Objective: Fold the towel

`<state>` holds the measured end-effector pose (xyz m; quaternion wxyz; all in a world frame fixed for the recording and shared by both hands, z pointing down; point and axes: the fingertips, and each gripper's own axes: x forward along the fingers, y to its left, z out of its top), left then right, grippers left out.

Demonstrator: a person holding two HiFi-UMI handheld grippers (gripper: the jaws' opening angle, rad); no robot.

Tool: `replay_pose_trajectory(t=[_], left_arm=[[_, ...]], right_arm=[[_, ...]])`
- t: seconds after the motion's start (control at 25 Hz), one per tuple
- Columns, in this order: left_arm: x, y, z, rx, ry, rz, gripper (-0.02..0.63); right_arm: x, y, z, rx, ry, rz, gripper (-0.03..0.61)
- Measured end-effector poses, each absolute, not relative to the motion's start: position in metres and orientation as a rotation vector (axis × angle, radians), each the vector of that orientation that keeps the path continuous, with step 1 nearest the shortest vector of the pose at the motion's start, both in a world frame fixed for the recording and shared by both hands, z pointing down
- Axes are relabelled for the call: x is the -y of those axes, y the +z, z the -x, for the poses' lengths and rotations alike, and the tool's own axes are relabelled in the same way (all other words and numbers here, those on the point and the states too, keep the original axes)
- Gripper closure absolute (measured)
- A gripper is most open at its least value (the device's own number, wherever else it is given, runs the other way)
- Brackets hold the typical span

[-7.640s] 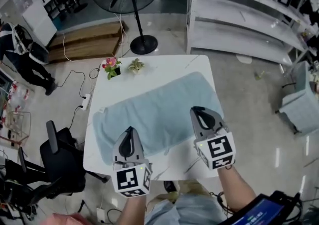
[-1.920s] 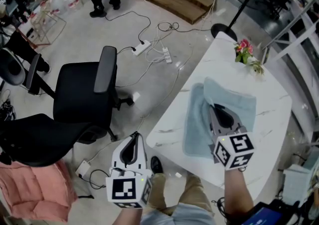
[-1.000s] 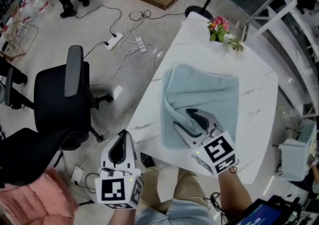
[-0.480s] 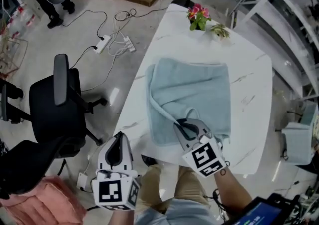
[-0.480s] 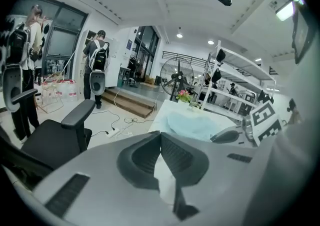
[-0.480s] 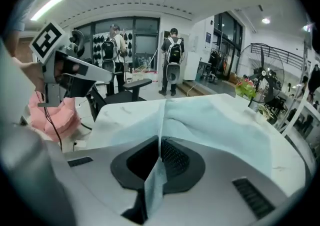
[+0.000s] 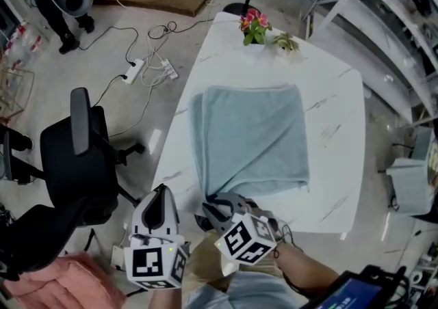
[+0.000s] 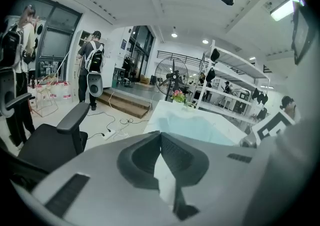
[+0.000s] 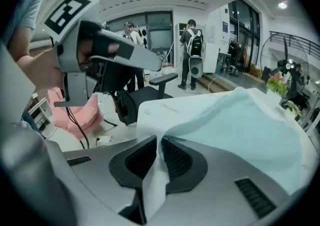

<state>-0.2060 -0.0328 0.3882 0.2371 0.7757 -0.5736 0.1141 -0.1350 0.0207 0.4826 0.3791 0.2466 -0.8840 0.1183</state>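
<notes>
A pale blue towel [image 7: 250, 140] lies folded on the white table [image 7: 335, 130]. At its near left corner my right gripper [image 7: 213, 205] is shut on the cloth. In the right gripper view, the towel [image 9: 240, 125] runs between the pads of that gripper [image 9: 159, 140]. Its jaws came together from wide open and have just eased slightly, with cloth still between them. My left gripper [image 7: 159, 195] hangs left of the table's near corner, off the towel. In the left gripper view, it [image 8: 160, 135] is shut with nothing in it.
A pink flower pot [image 7: 253, 27] and a small plant [image 7: 284, 42] stand at the table's far edge. A black office chair [image 7: 75, 150] and floor cables [image 7: 147, 65] are to the left. White shelving [image 7: 383, 0] stands on the right, and pink cloth [image 7: 41, 287] lies at the near left.
My right gripper closed on the towel and drew back from over it to its near left corner. The raised ridge of cloth has flattened. The left gripper stays off the table.
</notes>
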Motion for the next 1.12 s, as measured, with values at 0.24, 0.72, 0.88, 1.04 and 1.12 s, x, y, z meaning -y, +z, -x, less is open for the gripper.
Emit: replay_pose_trajectory(t=[0.24,0.72,0.88,1.04,1.12], left_arm=[[0.035,0.408,0.176,1.495,0.356,-2.187,0.606],[0.037,0.434,0.117,1.386,0.518,-2.261,0.606],[0.037,0.441,0.111,1.388,0.56,-2.25,0.606],[0.038,0.448,0.108,1.393,0.596,-2.238,0.606],[0.038,0.45,0.107,1.399,0.602,-2.232,0.606]], right_arm=[[-0.038,0.453,0.119,2.389,0.382,-0.548,0.38],[-0.004,0.451,-0.125,1.972,0.025,-1.067,0.454],[-0.006,0.471,-0.127,1.944,-0.014,-1.001,0.456],[-0.009,0.479,-0.135,1.935,-0.053,-0.988,0.528],[-0.012,0.474,-0.145,1.939,-0.069,-1.001,0.556]])
